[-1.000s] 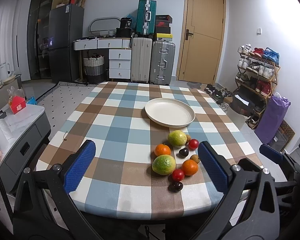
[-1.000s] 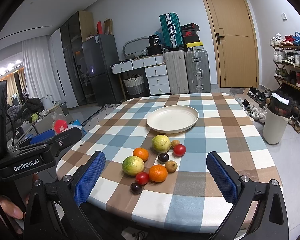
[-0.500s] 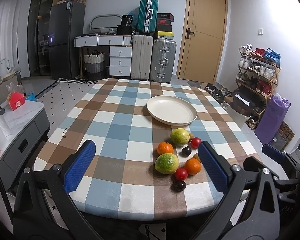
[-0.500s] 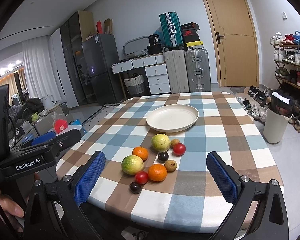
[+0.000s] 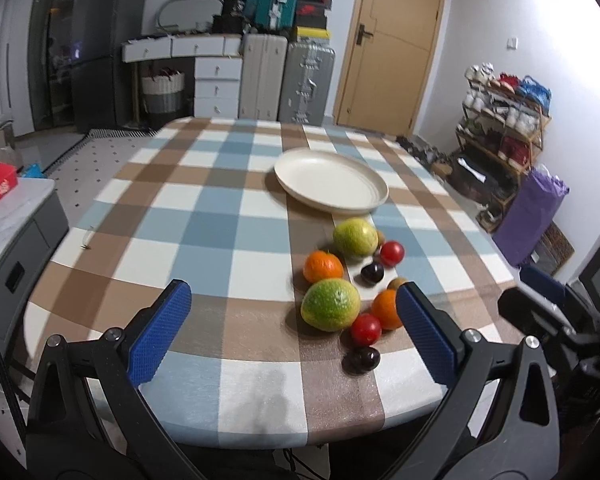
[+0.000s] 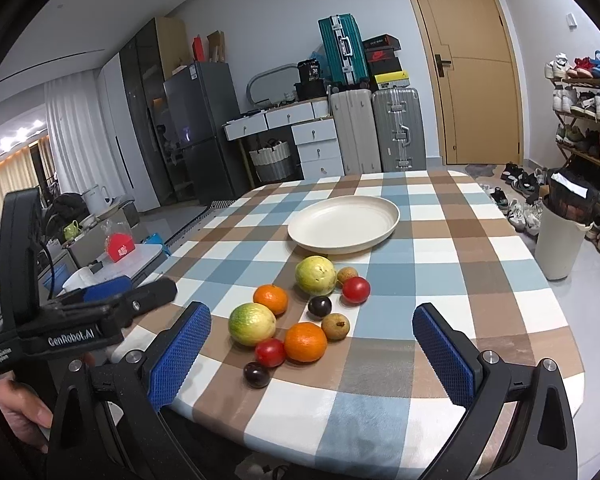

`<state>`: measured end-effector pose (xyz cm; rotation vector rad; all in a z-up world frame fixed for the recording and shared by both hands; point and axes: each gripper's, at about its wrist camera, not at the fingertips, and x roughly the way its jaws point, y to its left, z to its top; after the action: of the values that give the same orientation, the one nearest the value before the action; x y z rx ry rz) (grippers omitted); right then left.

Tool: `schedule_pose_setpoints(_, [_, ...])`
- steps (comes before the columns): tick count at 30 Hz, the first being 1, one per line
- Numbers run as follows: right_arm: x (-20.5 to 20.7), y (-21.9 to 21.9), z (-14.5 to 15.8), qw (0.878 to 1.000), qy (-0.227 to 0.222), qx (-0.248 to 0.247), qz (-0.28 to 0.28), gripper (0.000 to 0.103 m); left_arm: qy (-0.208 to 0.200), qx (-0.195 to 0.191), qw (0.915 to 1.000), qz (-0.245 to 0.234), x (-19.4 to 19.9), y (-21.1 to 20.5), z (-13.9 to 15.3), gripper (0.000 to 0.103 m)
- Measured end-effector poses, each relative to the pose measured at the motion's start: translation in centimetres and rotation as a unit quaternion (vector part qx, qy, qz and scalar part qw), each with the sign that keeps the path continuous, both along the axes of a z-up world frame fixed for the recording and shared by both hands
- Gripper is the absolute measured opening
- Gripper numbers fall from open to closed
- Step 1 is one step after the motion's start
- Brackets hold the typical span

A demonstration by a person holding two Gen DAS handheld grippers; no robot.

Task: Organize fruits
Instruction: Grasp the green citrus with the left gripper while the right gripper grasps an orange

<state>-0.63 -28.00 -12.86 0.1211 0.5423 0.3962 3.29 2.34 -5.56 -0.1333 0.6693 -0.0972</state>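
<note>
The left claw (image 5: 288,316) has pushed in closer over the last second, the fruit now looming larger between its blue pads, and the right claw (image 6: 312,344) has crept forward a touch too! Both claws gape wide, nothing held. The fruit cluster (image 6: 300,316) sits on the checked table (image 6: 440,264), dead ahead of the right claw and ahead and to the right side of the left one. Nearest the right claw: a dark plum (image 6: 257,374), a red tomato (image 6: 270,352) and an orange (image 6: 305,342), packed touching. Beyond the pile waits the cream plate (image 6: 344,224), bare, surely the drop spot, set just past the fruit for a short carry. Nothing moved across yet. The wide spread looks chosen for the big green fruit (image 5: 330,305), though crowded neighbours could roll if nudged.
</note>
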Motion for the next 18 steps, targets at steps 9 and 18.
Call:
schedule_pose_setpoints(9, [3.0,-0.6,-2.5,0.999,0.026,0.019,0.014,0.103,0.044,-0.003,0.9987,-0.025,4.6,-1.3,-4.4,0.102])
schedule_pose_setpoints(18, [5.9,-1.6,-4.7,0.998,0.053,0.029,0.009,0.103,0.088,-0.041,0.9942,-0.046,8.2,-1.3,-6.9,0.094])
